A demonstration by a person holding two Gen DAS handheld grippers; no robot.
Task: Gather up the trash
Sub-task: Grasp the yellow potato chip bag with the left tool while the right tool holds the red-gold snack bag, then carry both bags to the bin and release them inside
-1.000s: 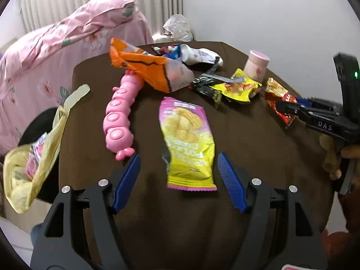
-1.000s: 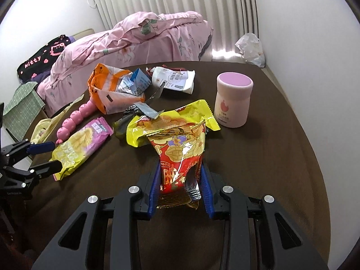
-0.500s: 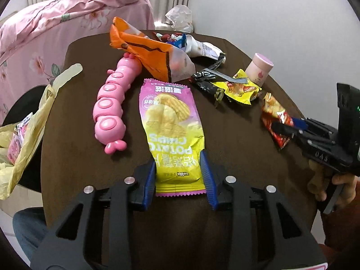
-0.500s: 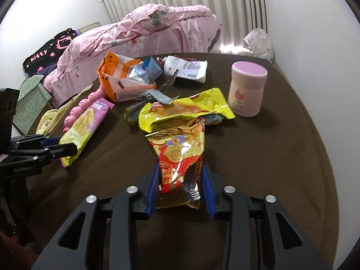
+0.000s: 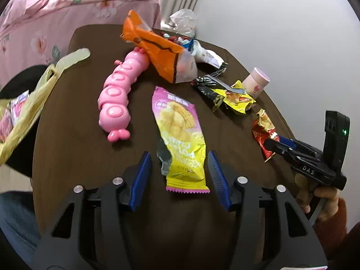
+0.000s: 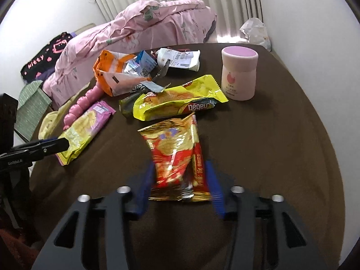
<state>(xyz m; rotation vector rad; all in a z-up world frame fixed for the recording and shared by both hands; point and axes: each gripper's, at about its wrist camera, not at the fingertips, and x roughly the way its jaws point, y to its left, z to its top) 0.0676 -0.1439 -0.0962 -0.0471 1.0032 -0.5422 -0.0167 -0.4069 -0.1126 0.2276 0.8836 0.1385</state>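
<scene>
A pink and yellow chips packet (image 5: 180,135) lies flat on the brown table (image 5: 90,157). My left gripper (image 5: 180,177) is open, its blue fingers either side of the packet's near end without pressing it. A red and gold snack wrapper (image 6: 177,157) lies on the table between the fingers of my right gripper (image 6: 180,184), which stand apart and look open; they are blurred. The chips packet also shows in the right wrist view (image 6: 85,130). The right gripper also shows in the left wrist view (image 5: 276,145), with the red wrapper (image 5: 263,130).
A pink caterpillar toy (image 5: 119,90), an orange bag (image 5: 162,51), a yellow wrapper (image 6: 177,103), a black wrapper (image 5: 207,87), a white pouch (image 6: 180,59) and a pink-lidded bottle (image 6: 238,74) are on the table. A yellow plastic bag (image 5: 29,105) hangs at the left edge. A pink-covered bed (image 6: 146,27) stands behind.
Both grippers have opened. The left one was closed against the chips packet and the right one was shut on the red wrapper; both packets now lie loose on the table.
</scene>
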